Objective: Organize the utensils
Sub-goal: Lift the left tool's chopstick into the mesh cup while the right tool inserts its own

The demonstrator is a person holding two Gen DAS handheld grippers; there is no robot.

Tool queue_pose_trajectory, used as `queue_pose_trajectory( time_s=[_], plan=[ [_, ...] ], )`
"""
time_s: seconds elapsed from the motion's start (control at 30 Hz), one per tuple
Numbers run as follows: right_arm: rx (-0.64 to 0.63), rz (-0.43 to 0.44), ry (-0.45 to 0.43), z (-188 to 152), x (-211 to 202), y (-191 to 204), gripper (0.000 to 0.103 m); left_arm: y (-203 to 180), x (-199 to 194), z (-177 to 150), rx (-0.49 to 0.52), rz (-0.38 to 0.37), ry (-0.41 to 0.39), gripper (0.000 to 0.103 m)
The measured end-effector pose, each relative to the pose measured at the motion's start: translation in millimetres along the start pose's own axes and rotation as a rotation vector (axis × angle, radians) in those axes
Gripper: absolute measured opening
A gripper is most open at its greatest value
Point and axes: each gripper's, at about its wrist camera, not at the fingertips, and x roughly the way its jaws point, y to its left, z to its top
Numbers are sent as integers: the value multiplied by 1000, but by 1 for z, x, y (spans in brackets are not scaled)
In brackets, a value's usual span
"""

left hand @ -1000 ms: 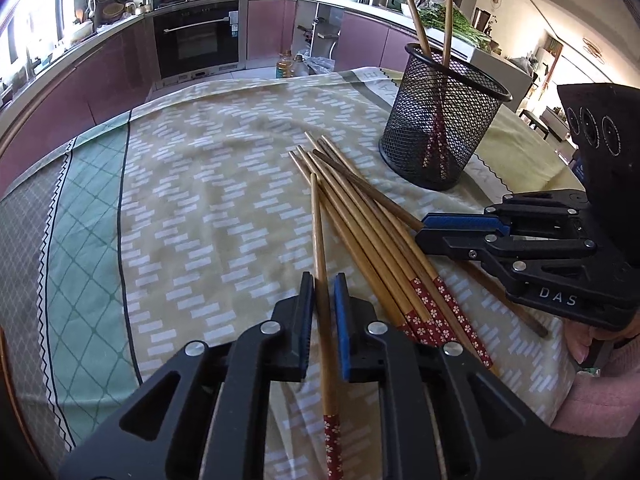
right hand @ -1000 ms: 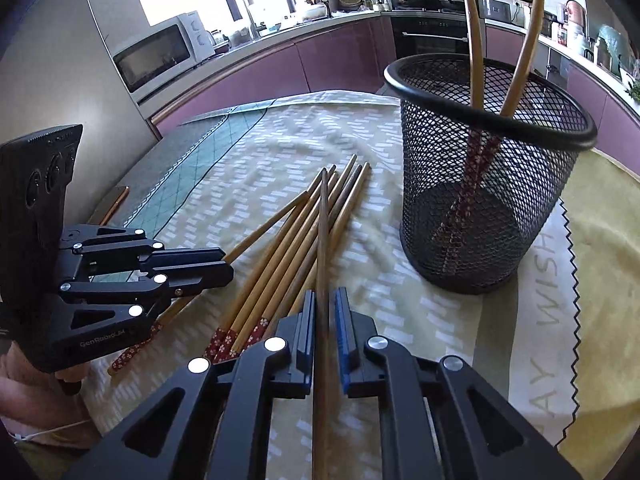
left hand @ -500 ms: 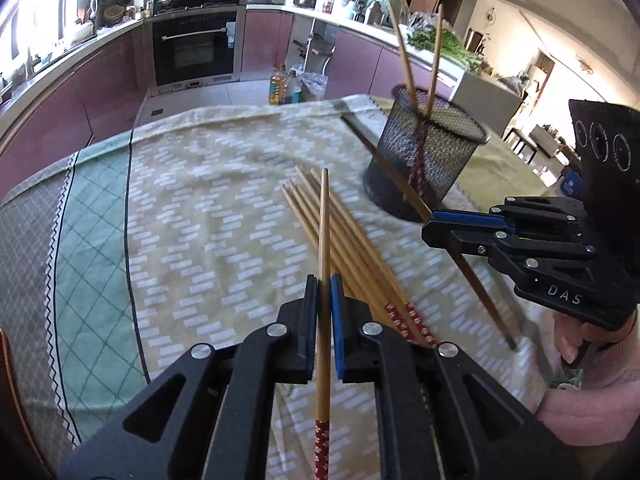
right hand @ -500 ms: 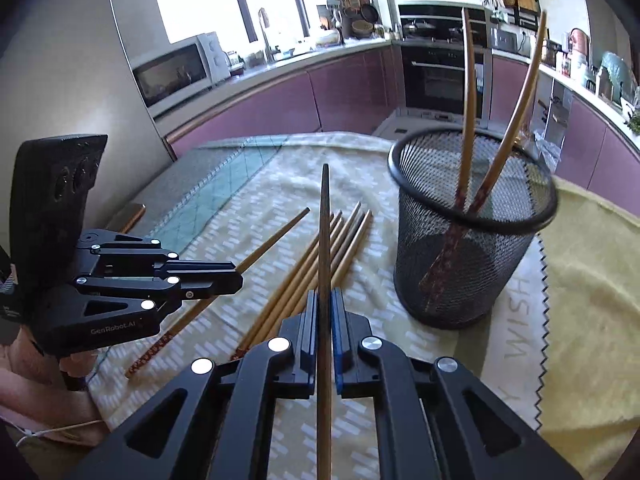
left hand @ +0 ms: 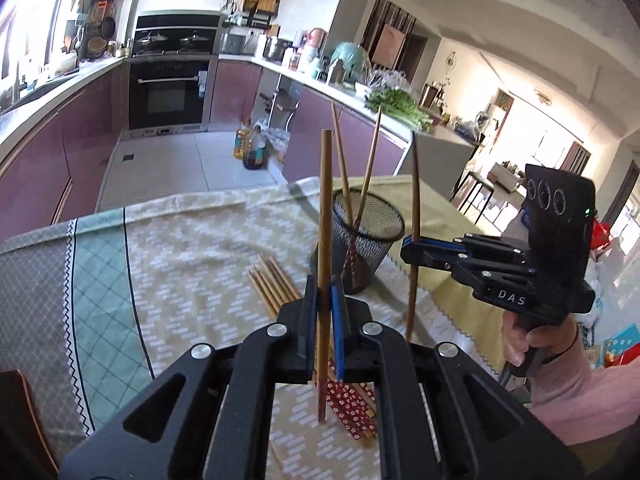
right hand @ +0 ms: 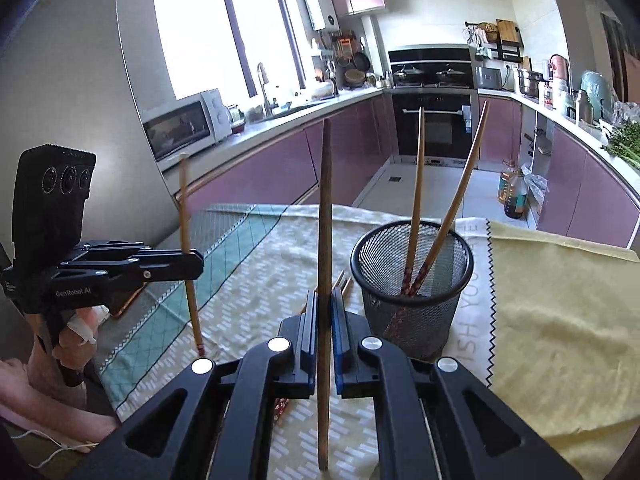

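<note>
My left gripper is shut on one wooden chopstick, held upright above the table. My right gripper is likewise shut on its own chopstick, which stands almost vertical. Each gripper shows in the other's view: the right gripper with its chopstick, the left gripper with its chopstick. The black mesh holder stands ahead with two chopsticks leaning inside. Several loose chopsticks lie on the cloth below my left gripper.
A patterned tablecloth covers the table, with a yellow cloth to the right of the holder. A person's hand holds the right gripper's handle. Kitchen counters and an oven lie beyond the table.
Both grippers closed on a chopstick each, lifted them off the table and tilted upward. The chopsticks now stand upright and the holder looks lower and farther away.
</note>
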Motion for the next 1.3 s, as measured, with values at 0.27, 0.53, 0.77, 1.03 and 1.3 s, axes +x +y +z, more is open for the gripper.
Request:
queue_pose_trajectory(
  time_s=[0.27,0.53,0.77,1.03,1.3],
  plan=[
    [-10,-11,-92,23,-21,-6,6,-7,-21,31,13,-55,-96,7],
    [-40,-25,-175,54,-43,-11,6,-23,-15,78,40,-85,-174,7],
    [-62,-50,-242,73,-58,-14,6,-45,-11,110,78,-96,-229,7],
    [-50,-85,-254,83,-49,-29,6,-60,17,123,111,-50,-211,7],
    [-5,-105,-125,70,-6,-46,6,-52,66,104,130,-42,-57,7]
  ],
)
